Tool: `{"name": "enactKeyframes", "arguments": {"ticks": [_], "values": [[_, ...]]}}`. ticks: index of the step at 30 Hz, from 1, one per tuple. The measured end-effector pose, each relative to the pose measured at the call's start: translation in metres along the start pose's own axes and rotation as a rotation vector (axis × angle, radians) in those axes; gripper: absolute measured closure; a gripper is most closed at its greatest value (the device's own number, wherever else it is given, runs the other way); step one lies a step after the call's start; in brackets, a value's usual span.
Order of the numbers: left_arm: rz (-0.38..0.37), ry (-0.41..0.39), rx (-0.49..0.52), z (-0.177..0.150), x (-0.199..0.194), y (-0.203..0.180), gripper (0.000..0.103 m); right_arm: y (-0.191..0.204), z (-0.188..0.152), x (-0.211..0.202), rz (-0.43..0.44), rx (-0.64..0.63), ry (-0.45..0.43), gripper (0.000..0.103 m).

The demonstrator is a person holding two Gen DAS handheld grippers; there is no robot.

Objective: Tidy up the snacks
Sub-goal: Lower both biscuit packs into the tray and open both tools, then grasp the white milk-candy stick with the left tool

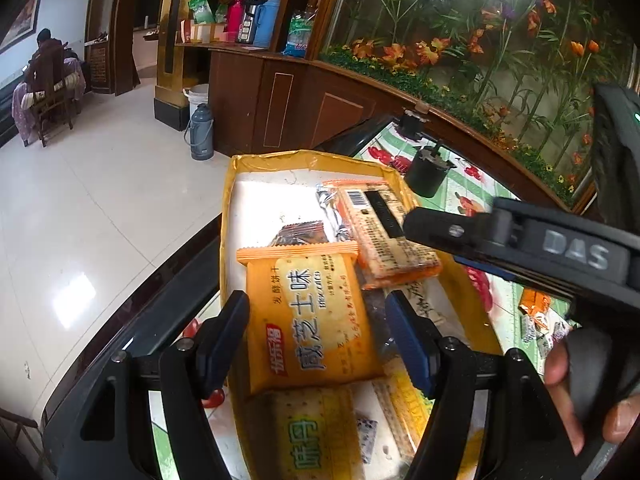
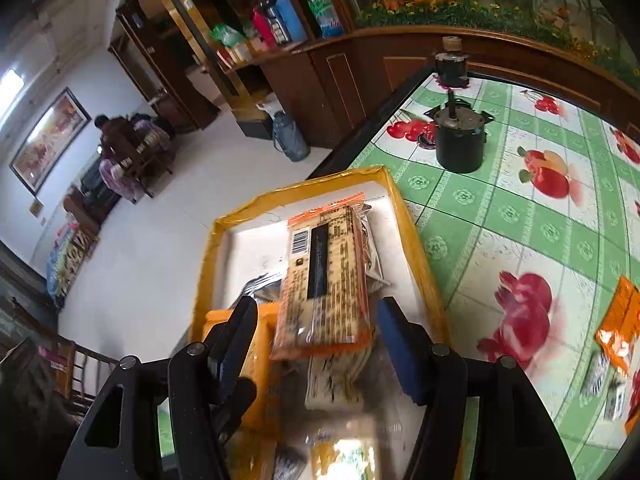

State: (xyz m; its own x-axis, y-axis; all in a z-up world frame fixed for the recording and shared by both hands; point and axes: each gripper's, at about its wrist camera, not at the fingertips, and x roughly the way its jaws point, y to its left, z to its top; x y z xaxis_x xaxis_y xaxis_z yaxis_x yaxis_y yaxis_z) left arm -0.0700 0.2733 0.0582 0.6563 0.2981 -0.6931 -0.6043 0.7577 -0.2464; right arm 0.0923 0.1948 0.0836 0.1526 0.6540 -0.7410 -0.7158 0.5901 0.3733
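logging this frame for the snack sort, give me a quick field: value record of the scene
container: yellow-rimmed tray on the fruit-print tablecloth
in tray: orange biscuit pack, barcode-side pack, small dark sachet
left gripper: open, astride the orange biscuit pack, pads clear of it
right gripper: open, barcode-side pack between the fingers, not pressed
outside tray: orange packet and small wrapped sweets on the cloth
other: black motor-like canister beyond the tray

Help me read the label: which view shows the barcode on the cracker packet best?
The right wrist view: the barcode on the cracker packet faces the camera, close and unobstructed. The left wrist view shows it smaller and tilted.
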Motion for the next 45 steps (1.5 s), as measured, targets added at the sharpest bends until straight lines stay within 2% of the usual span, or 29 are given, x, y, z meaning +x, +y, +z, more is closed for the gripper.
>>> {"name": "enactKeyframes", "arguments": {"ticks": [6, 13, 18, 20, 23, 26, 33, 35, 38, 44, 45], "values": [[-0.015, -0.019, 0.033, -0.005, -0.017, -0.020, 0.033, -0.017, -0.021, -0.044, 0.040, 0.052, -0.062, 0.036], [-0.044, -0.020, 0.115, -0.017, -0.028, -0.061, 0.033, -0.081, -0.057, -0.102, 0.052, 0.186, -0.131, 0.036], [-0.082, 0.004, 0.191, -0.032, -0.026, -0.102, 0.033, -0.135, -0.085, -0.138, -0.006, 0.259, -0.178, 0.036], [-0.107, 0.030, 0.205, -0.037, -0.022, -0.115, 0.033, -0.160, -0.096, -0.147, -0.058, 0.286, -0.187, 0.042], [-0.145, 0.073, 0.229, -0.048, -0.014, -0.137, 0.033, -0.189, -0.105, -0.146, -0.138, 0.306, -0.171, 0.057], [-0.147, 0.084, 0.268, -0.055, -0.011, -0.152, 0.033, -0.209, -0.105, -0.135, -0.148, 0.332, -0.140, 0.063], [-0.168, 0.117, 0.310, -0.055, 0.001, -0.176, 0.033, -0.208, -0.098, -0.109, -0.239, 0.260, -0.091, 0.073], [-0.196, 0.142, 0.311, -0.051, 0.006, -0.183, 0.033, -0.209, -0.099, -0.103, -0.255, 0.251, -0.079, 0.077], [-0.241, 0.193, 0.306, -0.047, 0.018, -0.195, 0.033, -0.213, -0.102, -0.100, -0.263, 0.243, -0.069, 0.087], [-0.260, 0.271, 0.334, -0.046, 0.048, -0.228, 0.034, -0.228, -0.108, -0.115, -0.228, 0.324, -0.094, 0.087], [-0.250, 0.282, 0.342, -0.046, 0.055, -0.233, 0.037, -0.232, -0.109, -0.119, -0.226, 0.347, -0.101, 0.087]]}}
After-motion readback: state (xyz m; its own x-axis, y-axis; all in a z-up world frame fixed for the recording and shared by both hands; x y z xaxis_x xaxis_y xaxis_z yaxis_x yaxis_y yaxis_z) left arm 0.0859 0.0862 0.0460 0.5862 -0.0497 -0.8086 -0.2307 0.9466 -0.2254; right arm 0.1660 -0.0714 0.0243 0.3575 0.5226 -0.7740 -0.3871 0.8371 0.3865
